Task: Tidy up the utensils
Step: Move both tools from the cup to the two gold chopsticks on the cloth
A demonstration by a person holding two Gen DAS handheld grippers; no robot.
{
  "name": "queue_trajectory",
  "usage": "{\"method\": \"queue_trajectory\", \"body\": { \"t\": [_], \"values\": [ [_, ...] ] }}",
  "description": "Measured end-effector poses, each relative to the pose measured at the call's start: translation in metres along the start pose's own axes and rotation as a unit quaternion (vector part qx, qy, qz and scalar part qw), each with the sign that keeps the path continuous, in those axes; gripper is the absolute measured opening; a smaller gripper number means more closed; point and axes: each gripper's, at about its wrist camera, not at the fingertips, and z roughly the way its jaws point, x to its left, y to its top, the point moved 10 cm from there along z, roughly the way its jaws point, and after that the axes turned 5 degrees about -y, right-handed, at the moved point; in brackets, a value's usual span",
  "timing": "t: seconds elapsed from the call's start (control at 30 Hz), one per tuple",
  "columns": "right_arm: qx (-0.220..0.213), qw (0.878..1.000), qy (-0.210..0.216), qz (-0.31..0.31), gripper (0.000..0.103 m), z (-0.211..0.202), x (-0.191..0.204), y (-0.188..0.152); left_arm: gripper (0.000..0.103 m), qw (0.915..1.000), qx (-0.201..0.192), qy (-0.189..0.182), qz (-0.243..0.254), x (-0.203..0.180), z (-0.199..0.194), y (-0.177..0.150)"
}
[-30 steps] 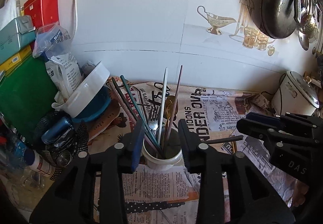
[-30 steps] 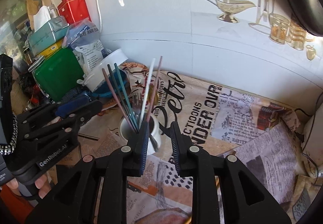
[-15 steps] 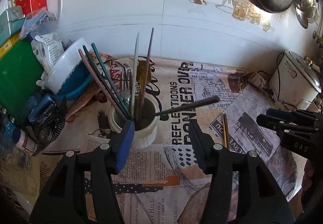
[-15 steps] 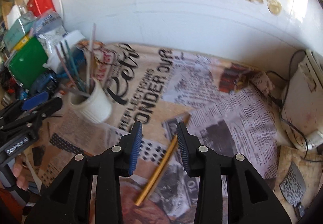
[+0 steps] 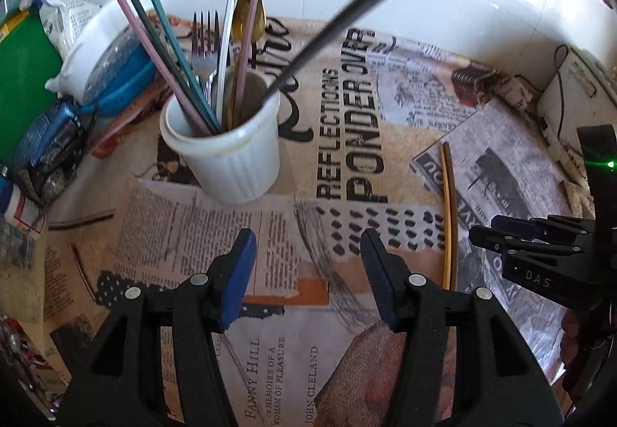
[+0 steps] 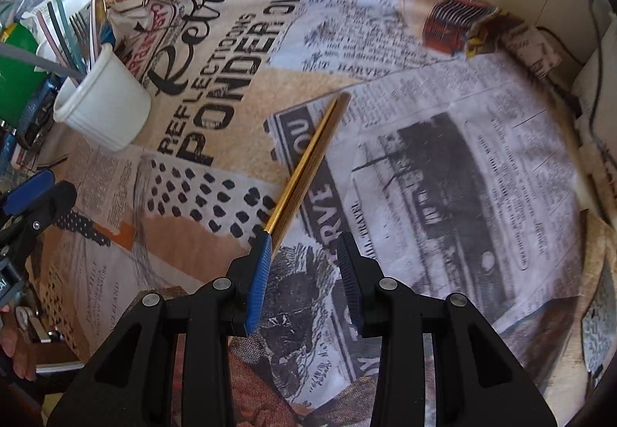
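Chopsticks (image 6: 308, 161), a gold pair, lie flat on the newsprint cloth (image 6: 443, 165), their near end just at the right gripper (image 6: 304, 253), whose jaws stand spread and empty (one pad touching or just beside them, hard to tell). Left gripper (image 5: 306, 247) is likewise spread. Farther off, a white cup (image 5: 231, 161) holds utensils upright.

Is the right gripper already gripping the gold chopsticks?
No: the right gripper is open, and the gold chopsticks lie flat on the newsprint cloth.
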Motion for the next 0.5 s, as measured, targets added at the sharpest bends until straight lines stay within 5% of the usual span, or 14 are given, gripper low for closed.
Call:
{"method": "queue_trajectory", "body": {
  "t": [0.5],
  "values": [
    [0.0, 1.0, 0.006, -0.012, 0.031, 0.015, 0.001, -0.01, 0.055, 0.9994, 0.031, 0.012, -0.002, -0.009, 0.02, -0.029]
  ]
}}
